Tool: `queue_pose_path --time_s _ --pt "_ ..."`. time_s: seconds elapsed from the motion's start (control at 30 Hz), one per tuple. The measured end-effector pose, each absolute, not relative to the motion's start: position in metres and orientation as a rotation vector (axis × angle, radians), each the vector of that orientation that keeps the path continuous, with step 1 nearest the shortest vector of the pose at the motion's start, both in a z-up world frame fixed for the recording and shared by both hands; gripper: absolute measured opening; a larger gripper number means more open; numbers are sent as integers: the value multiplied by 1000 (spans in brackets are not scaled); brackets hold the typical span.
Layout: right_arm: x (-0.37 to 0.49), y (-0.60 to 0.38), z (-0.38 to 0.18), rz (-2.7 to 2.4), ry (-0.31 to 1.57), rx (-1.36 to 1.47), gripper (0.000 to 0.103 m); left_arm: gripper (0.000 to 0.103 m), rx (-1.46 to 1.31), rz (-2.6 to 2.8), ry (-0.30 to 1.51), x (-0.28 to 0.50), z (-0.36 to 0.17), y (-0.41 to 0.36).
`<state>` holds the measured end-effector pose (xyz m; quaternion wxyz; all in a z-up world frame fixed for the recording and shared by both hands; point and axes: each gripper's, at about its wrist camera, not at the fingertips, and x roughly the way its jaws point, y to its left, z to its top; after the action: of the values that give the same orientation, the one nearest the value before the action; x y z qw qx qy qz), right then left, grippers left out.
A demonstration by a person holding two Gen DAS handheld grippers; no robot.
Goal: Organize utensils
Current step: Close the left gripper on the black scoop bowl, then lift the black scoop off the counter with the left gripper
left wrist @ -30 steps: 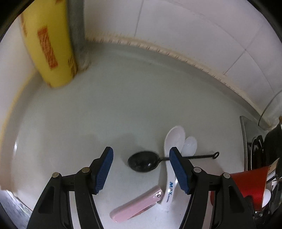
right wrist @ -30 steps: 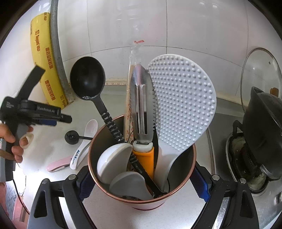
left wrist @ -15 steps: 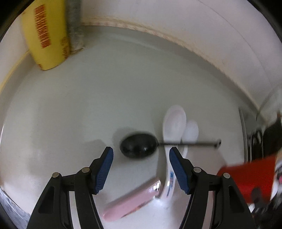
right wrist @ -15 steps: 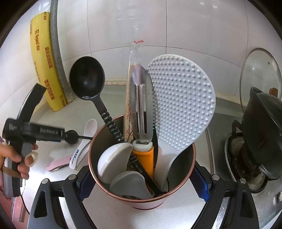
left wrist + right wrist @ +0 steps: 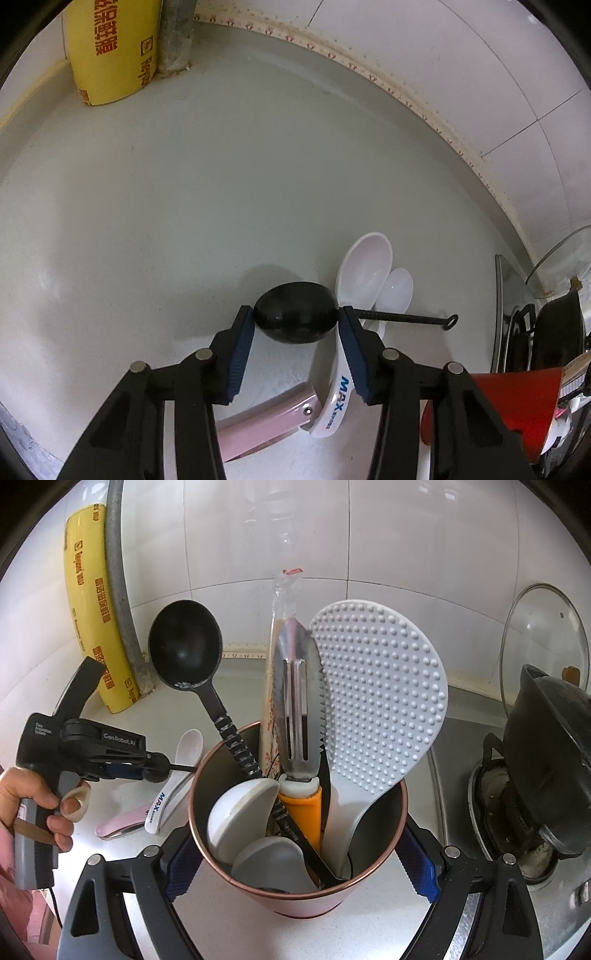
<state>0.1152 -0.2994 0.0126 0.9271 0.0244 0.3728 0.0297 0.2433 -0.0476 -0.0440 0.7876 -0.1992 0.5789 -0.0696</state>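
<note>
The left gripper [image 5: 295, 317] is angling down at the tabletop [image 5: 184, 206], and its jaws, which have just been closing, are now standing about half open with their blue pads [image 5: 242, 350] touching either side of the bowl of a small black scoop [image 5: 295, 312]. The scoop is lying on the tabletop, its thin handle running off to the right and ending in a ring, crossing over two white spoons [image 5: 364, 267]. The larger spoon is carrying blue "MAX" lettering on its handle, and a pink utensil [image 5: 266, 421] is lying just beside that handle, partly under the gripper. In the right wrist view, a hand [image 5: 40, 801] is holding this gripper by its grip at the left edge, with the scoop at its tip. The right gripper [image 5: 299, 864] is standing with its jaws wide apart, one on each side of a copper-rimmed cup [image 5: 295, 901], the pads pressing on its wall. The cup is sitting on the tabletop and holding a black ladle [image 5: 186, 646], a dimpled white rice paddle [image 5: 376, 694], a steel peeler [image 5: 299, 709] with an orange handle, a wrapped packet behind it, and grey and white spoon bowls low inside. A yellow roll [image 5: 110, 51] is leaning in the corner against a grey pipe [image 5: 175, 33]. To the right, a black pot [image 5: 546, 757] is resting on a stove burner, and a glass lid [image 5: 543, 635] is propped against the tiled wall.
</note>
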Motion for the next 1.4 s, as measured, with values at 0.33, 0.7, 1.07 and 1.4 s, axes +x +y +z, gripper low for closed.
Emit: queue_pose_path --time_s 0.33,0.7,1.07,1.4 --pt "110 -301 16 63 761 53 93 48 -474 -224 1142 208 -40 -26" --pt "107 -301 20 75 763 49 93 48 -483 -259 1050 179 -32 -1" --pt "109 -299 19 77 766 46 93 48 -418 -275 902 170 14 4" --pt "108 -299 20 74 765 46 93 48 -440 -263 782 153 56 30"
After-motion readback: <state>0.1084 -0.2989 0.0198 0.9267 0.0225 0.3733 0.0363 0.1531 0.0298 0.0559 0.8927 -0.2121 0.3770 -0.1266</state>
